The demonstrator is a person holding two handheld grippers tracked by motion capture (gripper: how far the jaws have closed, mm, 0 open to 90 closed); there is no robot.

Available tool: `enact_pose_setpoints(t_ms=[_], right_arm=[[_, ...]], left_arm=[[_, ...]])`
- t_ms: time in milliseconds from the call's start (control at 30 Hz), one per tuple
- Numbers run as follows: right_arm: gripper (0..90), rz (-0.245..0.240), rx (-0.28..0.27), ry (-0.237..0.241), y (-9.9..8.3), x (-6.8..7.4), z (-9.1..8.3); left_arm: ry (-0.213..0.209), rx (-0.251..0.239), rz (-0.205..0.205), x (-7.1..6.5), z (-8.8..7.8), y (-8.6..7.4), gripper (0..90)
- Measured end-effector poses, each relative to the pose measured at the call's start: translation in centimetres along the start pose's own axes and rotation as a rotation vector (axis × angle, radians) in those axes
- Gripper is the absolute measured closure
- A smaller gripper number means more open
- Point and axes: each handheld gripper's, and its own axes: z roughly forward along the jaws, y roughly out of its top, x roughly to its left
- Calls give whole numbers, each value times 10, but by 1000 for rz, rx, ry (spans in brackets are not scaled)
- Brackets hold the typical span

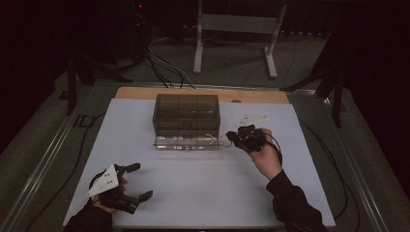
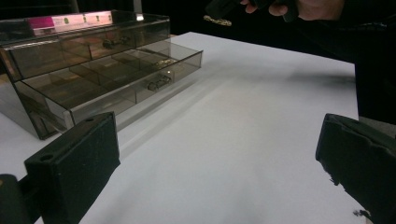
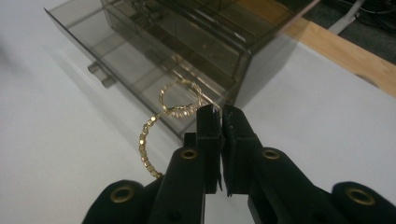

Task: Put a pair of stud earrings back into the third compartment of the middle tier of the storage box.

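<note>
Resting on the white mat at the near left, your left gripper [image 1: 129, 182] has its blocky matte-black jaws spread wide with bare tabletop between them. Past it sits the smoked, see-through plastic drawer box [image 1: 186, 116], its lowest drawer [image 1: 186, 142] pulled out; small items lie in the compartments, too murky to name. Just right of that drawer, your right gripper [image 3: 219, 116] has its jaws pressed together on a gold beaded chain [image 3: 168, 109], which loops into a ring and curves down in front of the drawer's corner. The chain's lower end vanishes behind the gripper body. A pale flat piece [image 1: 251, 119] beyond your hand is too faint to identify.
</note>
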Motion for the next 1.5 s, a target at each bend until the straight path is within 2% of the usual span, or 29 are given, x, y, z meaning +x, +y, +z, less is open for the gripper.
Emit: enact_pose_setpoints(t_ms=[400,667,967,1500], right_arm=[[869,-25,-9,18,30,7,10],[869,-26,1,32,41,11,25],[868,-7,19,33,40,12,43],[867,47,57,26,25,10,76]], left_arm=[[4,-2,-4,-1,-2,-1,5],[7,-3,-3,-1,-4,-1,5],[9,-10,-7,0,-5,-1,5],[6,-2,-7,0,-4,-2,6]])
